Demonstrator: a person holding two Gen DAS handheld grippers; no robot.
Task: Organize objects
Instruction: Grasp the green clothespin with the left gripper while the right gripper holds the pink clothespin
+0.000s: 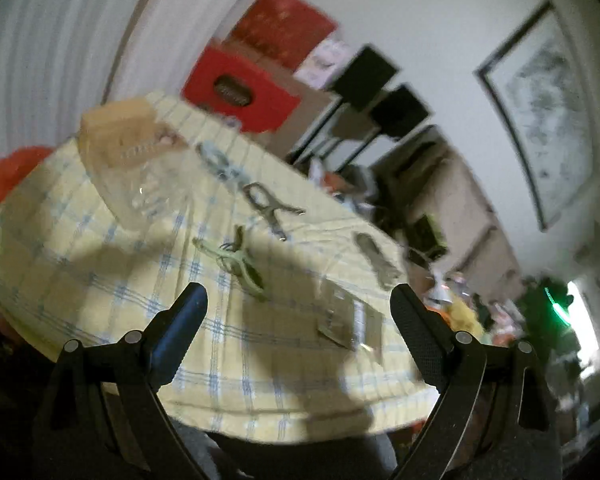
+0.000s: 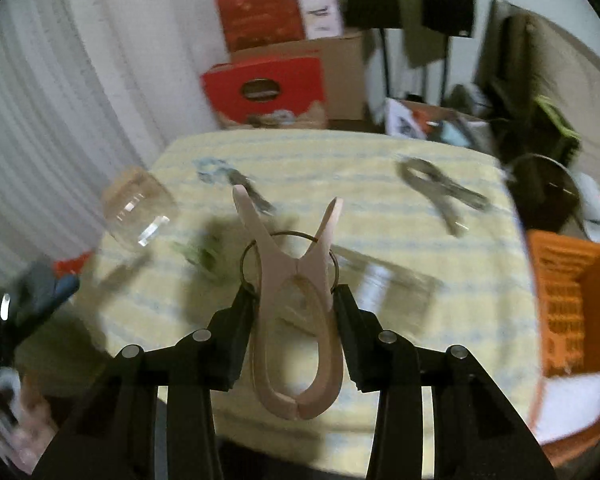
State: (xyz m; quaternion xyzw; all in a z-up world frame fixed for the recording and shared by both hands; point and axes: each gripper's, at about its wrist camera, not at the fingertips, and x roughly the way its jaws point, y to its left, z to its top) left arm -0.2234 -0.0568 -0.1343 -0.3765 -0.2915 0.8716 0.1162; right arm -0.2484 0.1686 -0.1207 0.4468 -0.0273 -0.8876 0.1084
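Red boxes (image 2: 262, 88) are stacked with a brown carton (image 2: 340, 76) behind the checked tablecloth (image 2: 380, 148), before a white curtain (image 2: 40, 100). Two black panels on stands (image 2: 446, 2) are seen further right. A framed picture (image 1: 540, 120) is hung on the wall.

Much of both views is smeared, and I can't read the small items.

In my left wrist view, the clear jar (image 1: 140, 184) at upper left is blurred into its pale lid, the green clip (image 1: 240, 264) at centre is a smudge, and the flat transparent thing (image 1: 348, 320) at lower right I cannot identify. In my right wrist view, the bluish object (image 2: 212, 170) at upper centre is too blurred to name, the green clip (image 2: 204, 256) is streaked, the orange basket (image 2: 572, 304) is cut off by the right edge, and a hand (image 2: 16, 432) at lower left is cropped.
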